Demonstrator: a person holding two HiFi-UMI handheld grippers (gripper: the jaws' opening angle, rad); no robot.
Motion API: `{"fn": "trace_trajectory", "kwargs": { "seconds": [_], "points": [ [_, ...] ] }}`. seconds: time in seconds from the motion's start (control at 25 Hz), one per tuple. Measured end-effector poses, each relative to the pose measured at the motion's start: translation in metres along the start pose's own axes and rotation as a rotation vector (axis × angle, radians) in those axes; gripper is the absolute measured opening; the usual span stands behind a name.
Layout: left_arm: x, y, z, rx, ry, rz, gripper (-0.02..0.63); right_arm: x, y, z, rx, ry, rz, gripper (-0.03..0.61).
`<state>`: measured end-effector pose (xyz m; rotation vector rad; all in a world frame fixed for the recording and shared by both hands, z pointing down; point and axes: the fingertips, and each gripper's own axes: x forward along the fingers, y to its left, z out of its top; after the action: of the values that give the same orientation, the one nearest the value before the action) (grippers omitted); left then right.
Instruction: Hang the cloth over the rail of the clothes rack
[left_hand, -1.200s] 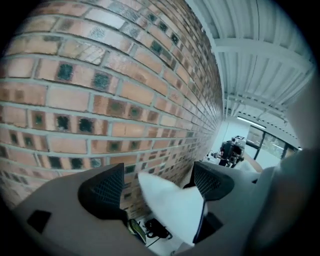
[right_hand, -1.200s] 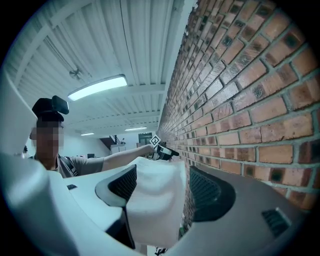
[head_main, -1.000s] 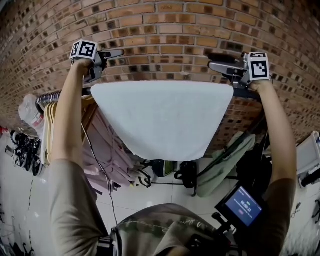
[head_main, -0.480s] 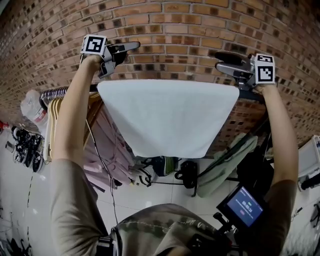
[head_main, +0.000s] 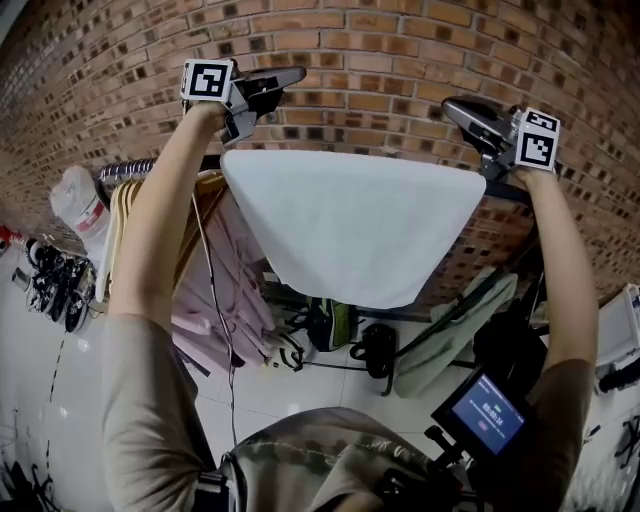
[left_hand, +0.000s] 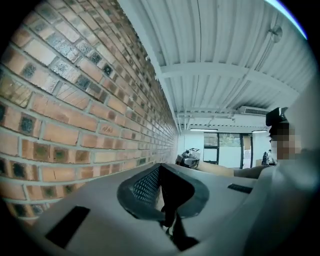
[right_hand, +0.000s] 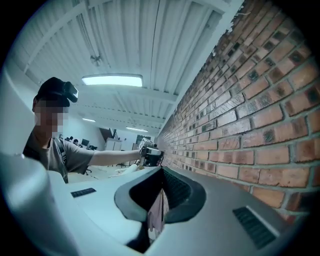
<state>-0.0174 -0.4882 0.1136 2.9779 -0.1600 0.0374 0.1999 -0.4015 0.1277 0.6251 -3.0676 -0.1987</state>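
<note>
The white cloth (head_main: 350, 220) hangs draped over the rack's rail (head_main: 125, 171), with both halves falling down and a straight top edge. My left gripper (head_main: 290, 78) is above the cloth's left top corner, clear of it. Its jaws have just been closing and are shut with nothing between them. My right gripper (head_main: 452, 104) hovers above the right top corner. It too has just been closing and is shut on nothing. In the left gripper view the jaws (left_hand: 161, 192) meet empty; in the right gripper view (right_hand: 159, 195) likewise.
A brick wall (head_main: 380, 60) stands close behind the rail. Pink garments (head_main: 215, 285) on wooden hangers fill the rail left of the cloth. A white bag (head_main: 80, 205), shoes (head_main: 50, 295) and dark bags (head_main: 375, 350) are below.
Both grippers have risen from the cloth's top corners, the left one also shifting right. Their jaws went from open to shut. The cloth stays draped on the rail.
</note>
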Motion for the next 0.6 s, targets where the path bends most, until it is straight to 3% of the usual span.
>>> {"fn": "trace_trajectory", "kwargs": {
  "seconds": [0.24,0.44,0.6],
  "points": [
    [-0.011,-0.030,0.023,0.025,-0.063,0.011,0.005,0.024,0.016,0.043,-0.044,-0.015,-0.019,0.005],
    [-0.010,-0.078,0.030,0.104,-0.045,-0.060,0.005,0.032,0.051,0.083,-0.077,-0.026,0.016,0.005],
    [-0.016,-0.115,0.027,0.099,-0.046,-0.110,0.005,0.036,0.084,0.104,-0.051,-0.053,0.043,0.005]
  ]
}}
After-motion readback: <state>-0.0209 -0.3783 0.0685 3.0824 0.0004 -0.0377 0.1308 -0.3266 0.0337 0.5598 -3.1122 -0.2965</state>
